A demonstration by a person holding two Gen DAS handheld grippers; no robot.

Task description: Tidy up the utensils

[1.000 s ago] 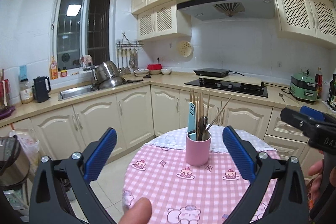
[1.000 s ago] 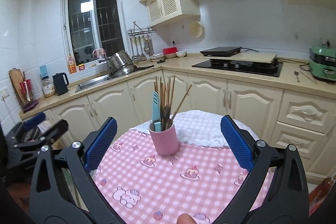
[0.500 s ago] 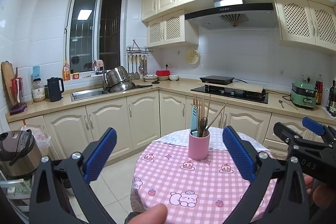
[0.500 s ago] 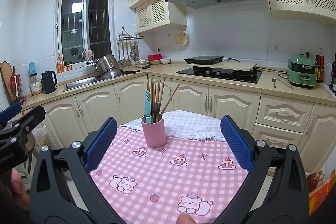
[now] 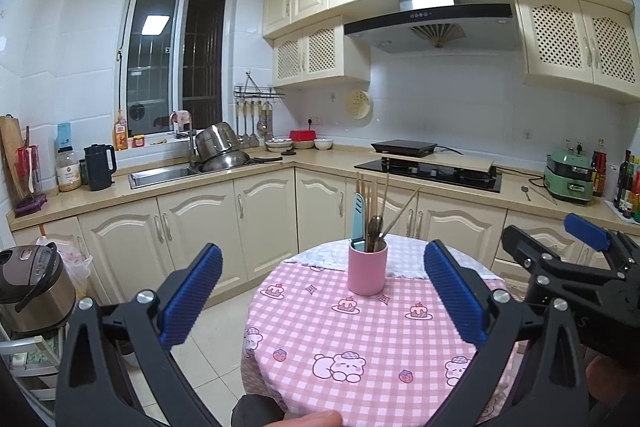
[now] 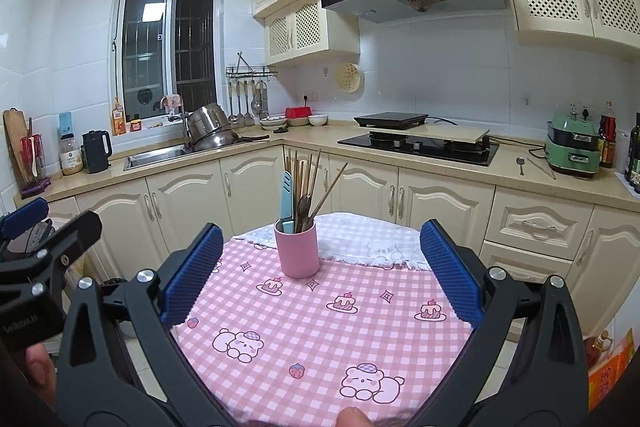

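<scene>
Left wrist view: the left gripper (image 5: 323, 291) is held above the near side of a round table (image 5: 376, 339), its blue-padded fingers (image 5: 191, 294) spread wide with nothing between them. Beyond the gap stands a pink utensil cup (image 5: 367, 270) on the pink checked tablecloth (image 5: 360, 347), toward the table's far side and well apart from both pads. The cup holds wooden chopsticks (image 5: 374, 203), a light blue knife (image 5: 357, 217) and a dark spoon (image 5: 374, 227), all upright or leaning slightly. The right gripper (image 5: 560, 247) appears at the right edge, beside the table. A fingertip (image 5: 312, 419) shows at the bottom edge.

Right wrist view: the right gripper (image 6: 320, 267) is likewise fully parted and empty, hovering over the near part of the table. The pink utensil cup (image 6: 297, 247) sits between its pads in the picture, farther off, on the seam where a white cloth (image 6: 360, 239) overlaps the checked one. The left gripper (image 6: 48, 227) shows at the left edge.

Background: cream cabinets (image 6: 192, 203), a sink (image 6: 154, 157) with stacked steel pots (image 6: 210, 135), a black hob (image 6: 416, 145) and a green cooker (image 6: 574, 145) on the counter.
</scene>
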